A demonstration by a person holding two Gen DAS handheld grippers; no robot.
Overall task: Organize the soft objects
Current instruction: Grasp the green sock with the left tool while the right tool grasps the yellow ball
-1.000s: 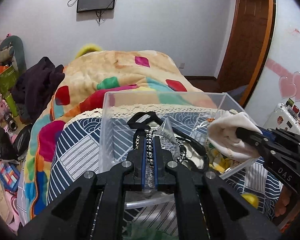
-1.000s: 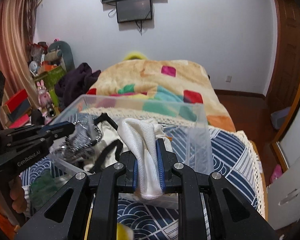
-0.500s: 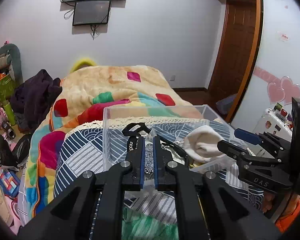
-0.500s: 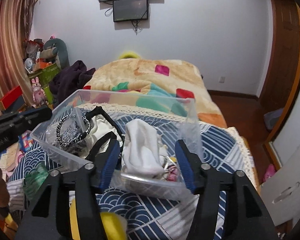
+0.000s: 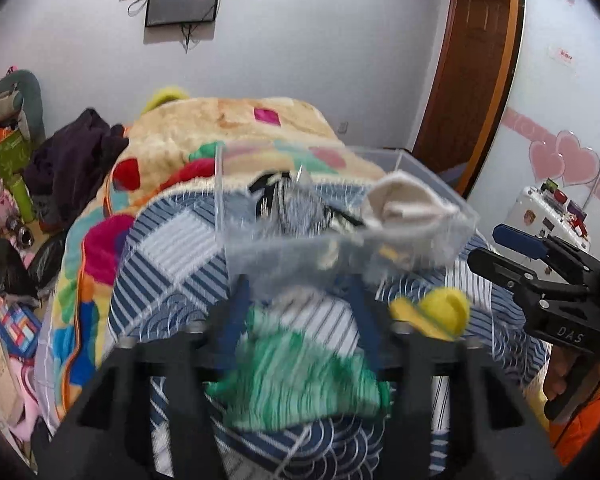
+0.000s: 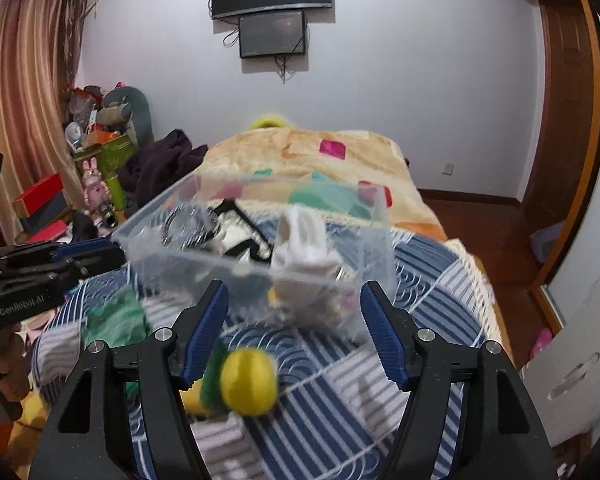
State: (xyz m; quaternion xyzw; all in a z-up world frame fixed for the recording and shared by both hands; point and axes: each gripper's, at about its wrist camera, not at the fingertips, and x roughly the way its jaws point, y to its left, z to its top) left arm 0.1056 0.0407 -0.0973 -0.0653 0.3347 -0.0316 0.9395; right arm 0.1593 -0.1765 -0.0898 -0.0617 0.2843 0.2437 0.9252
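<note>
A clear plastic box (image 5: 340,236) (image 6: 256,256) stands on the blue-and-white patterned bedspread (image 6: 420,300). Inside lie a white cloth (image 5: 404,200) (image 6: 304,240), a black strap and a beaded band (image 6: 184,228). A green knitted cloth (image 5: 300,368) (image 6: 116,316) and a yellow soft ball (image 5: 440,312) (image 6: 248,376) lie on the bedspread in front of the box. My left gripper (image 5: 300,304) is open and empty above the green cloth. My right gripper (image 6: 296,332) is open and empty above the yellow ball; it also shows in the left wrist view (image 5: 496,248).
A patchwork blanket (image 6: 300,152) covers the far end of the bed. Dark clothes (image 5: 76,160) and piled toys and boxes (image 6: 96,160) stand at the left. A wooden door (image 6: 564,120) and a white cabinet (image 6: 580,360) are at the right.
Both grippers have pulled back from the box. The left jaws have opened wide, after letting go of the beaded band. The white cloth stays in the box where the right gripper dropped it.
</note>
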